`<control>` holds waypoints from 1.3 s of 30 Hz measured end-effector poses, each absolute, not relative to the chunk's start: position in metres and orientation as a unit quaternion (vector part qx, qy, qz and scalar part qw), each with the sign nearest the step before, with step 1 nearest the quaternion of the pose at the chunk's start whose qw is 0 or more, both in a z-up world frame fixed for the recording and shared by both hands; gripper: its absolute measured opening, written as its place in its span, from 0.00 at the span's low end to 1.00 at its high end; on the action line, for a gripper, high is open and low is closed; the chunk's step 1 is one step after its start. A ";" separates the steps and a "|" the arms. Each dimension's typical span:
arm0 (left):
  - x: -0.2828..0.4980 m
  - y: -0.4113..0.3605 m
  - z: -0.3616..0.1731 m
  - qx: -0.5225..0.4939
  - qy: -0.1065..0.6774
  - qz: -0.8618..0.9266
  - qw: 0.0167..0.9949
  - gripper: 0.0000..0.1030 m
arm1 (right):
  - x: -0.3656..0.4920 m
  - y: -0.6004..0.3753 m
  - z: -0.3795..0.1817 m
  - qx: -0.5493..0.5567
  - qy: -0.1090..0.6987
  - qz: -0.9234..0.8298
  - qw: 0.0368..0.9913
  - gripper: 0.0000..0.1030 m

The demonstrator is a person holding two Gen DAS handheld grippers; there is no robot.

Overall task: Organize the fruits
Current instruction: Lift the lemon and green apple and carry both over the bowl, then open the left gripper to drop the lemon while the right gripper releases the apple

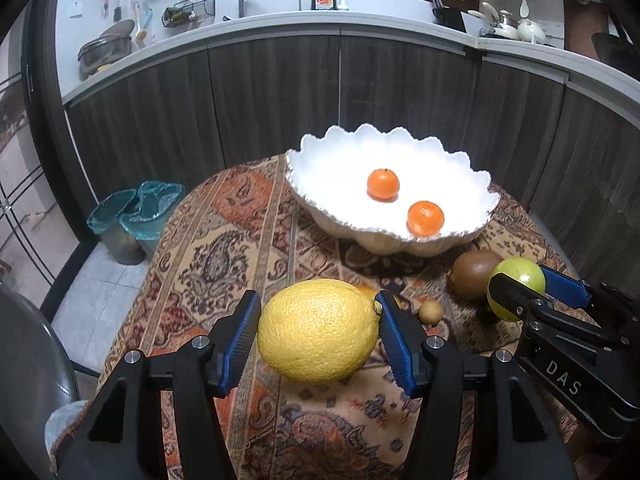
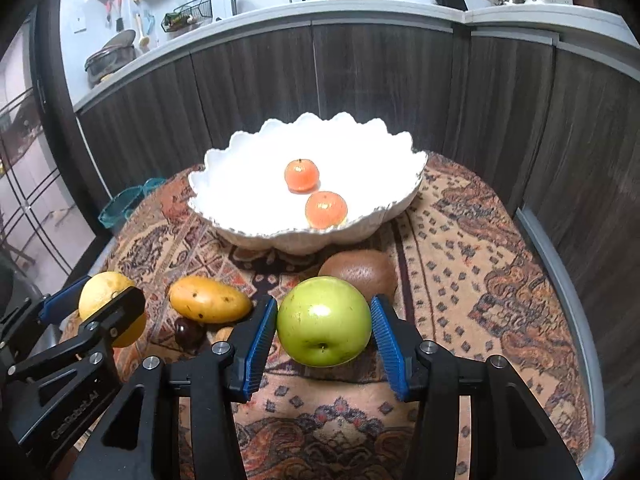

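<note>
My left gripper [image 1: 318,332] is shut on a large yellow lemon [image 1: 318,330], held above the patterned tablecloth; it also shows in the right wrist view [image 2: 106,304]. My right gripper [image 2: 324,328] is shut on a green apple [image 2: 323,320], seen at the right in the left wrist view [image 1: 520,284]. A white scalloped bowl [image 1: 320,168] [image 2: 224,184] stands beyond both and holds two tangerines [image 1: 383,184] [image 1: 425,218]. A brown kiwi [image 2: 360,272], a yellow mango [image 2: 208,299], a dark plum [image 2: 190,334] and a small tan fruit [image 1: 431,312] lie on the cloth.
The table with its patterned cloth [image 2: 460,240] ends at a rim on the right [image 2: 560,276]. Dark kitchen cabinets [image 1: 280,92] stand behind it. Bins with teal liners [image 1: 132,216] stand on the floor at the left, and a chair [image 1: 24,360] is at the near left.
</note>
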State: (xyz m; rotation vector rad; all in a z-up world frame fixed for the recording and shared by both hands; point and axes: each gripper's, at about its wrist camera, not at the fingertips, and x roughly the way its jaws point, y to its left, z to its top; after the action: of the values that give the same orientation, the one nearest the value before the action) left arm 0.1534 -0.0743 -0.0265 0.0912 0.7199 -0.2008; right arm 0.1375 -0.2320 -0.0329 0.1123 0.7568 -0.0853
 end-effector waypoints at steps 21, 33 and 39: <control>0.214 -0.109 0.028 0.067 0.316 -0.121 0.939 0.56 | 0.177 -0.258 0.028 0.038 0.304 -0.061 0.950 0.48; 0.265 -0.130 0.030 0.083 0.317 -0.136 0.935 0.22 | 0.217 -0.270 0.033 0.036 0.305 -0.068 0.949 0.48; 0.291 -0.142 0.018 0.097 0.342 -0.142 0.924 0.16 | 0.241 -0.275 0.023 0.039 0.322 -0.068 0.944 0.48</control>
State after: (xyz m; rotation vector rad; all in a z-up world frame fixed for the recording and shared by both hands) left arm 0.2909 -0.1420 0.0179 0.1994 0.7017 -0.2924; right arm 0.2409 -0.2747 0.0232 0.0788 0.6561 -0.1380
